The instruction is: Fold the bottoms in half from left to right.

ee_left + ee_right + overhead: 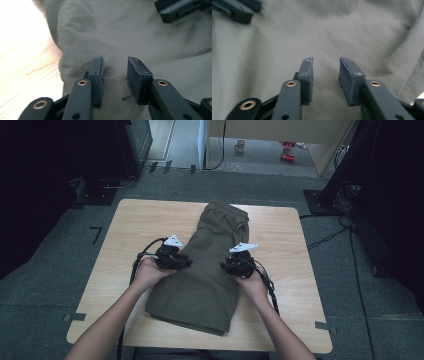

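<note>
Over the folded olive-green cloth garment (205,265) on the pale wooden bench (130,225), left gripper (181,261) and right gripper (226,265) are held partly open and empty at opposite edges, seemingly poised for a fold

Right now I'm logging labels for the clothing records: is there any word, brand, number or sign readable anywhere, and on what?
None can be read.
The olive garment shows no tag or print in the high view or either gripper view.
The left gripper and right gripper carry no markings.
The mug and red items on the floor are too small to read.
</note>
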Action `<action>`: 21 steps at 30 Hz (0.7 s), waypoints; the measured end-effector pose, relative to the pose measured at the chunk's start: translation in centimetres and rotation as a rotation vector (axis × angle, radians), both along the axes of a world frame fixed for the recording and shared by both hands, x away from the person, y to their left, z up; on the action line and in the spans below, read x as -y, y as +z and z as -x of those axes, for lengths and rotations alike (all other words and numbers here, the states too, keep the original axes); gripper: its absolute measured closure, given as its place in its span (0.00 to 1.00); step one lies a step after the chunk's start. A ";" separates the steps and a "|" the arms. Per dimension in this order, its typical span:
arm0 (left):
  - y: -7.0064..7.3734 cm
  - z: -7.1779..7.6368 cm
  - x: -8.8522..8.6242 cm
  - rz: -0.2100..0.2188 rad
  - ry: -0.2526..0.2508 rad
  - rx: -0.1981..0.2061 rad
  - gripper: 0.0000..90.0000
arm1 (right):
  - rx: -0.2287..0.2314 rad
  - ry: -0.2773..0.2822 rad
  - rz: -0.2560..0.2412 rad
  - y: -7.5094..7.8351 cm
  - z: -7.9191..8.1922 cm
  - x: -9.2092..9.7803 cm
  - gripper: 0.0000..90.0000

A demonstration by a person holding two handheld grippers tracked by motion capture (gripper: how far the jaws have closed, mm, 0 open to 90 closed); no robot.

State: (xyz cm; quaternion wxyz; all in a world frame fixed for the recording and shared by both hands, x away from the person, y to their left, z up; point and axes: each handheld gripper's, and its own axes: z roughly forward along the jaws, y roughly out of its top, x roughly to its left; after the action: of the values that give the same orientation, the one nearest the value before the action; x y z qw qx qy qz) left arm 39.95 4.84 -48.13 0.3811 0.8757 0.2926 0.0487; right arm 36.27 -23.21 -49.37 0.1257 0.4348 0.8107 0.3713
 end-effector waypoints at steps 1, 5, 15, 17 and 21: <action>-0.2 0.1 -0.1 0.000 0.001 0.003 0.73 | -0.008 -0.002 0.009 -0.2 0.1 0.1 0.70; -1.1 0.1 -0.5 0.002 0.018 -0.017 0.70 | -0.011 -0.007 0.003 -0.8 0.4 0.9 0.66; -2.5 0.9 -0.7 0.041 0.058 -0.043 0.61 | -0.002 -0.035 -0.002 -1.8 0.6 2.0 0.63; -2.5 1.0 -0.7 0.039 0.059 -0.049 0.61 | 0.005 -0.032 0.008 -1.8 0.7 2.0 0.63; -2.6 1.6 -0.4 0.036 0.059 -0.041 0.62 | 0.022 -0.029 0.011 -2.0 0.7 2.1 0.62</action>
State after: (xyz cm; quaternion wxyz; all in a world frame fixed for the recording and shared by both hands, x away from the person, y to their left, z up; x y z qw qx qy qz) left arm 38.36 5.28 -50.68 0.3889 0.8605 0.3270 0.0368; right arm 35.56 -25.29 -51.32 0.1423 0.4417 0.8050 0.3696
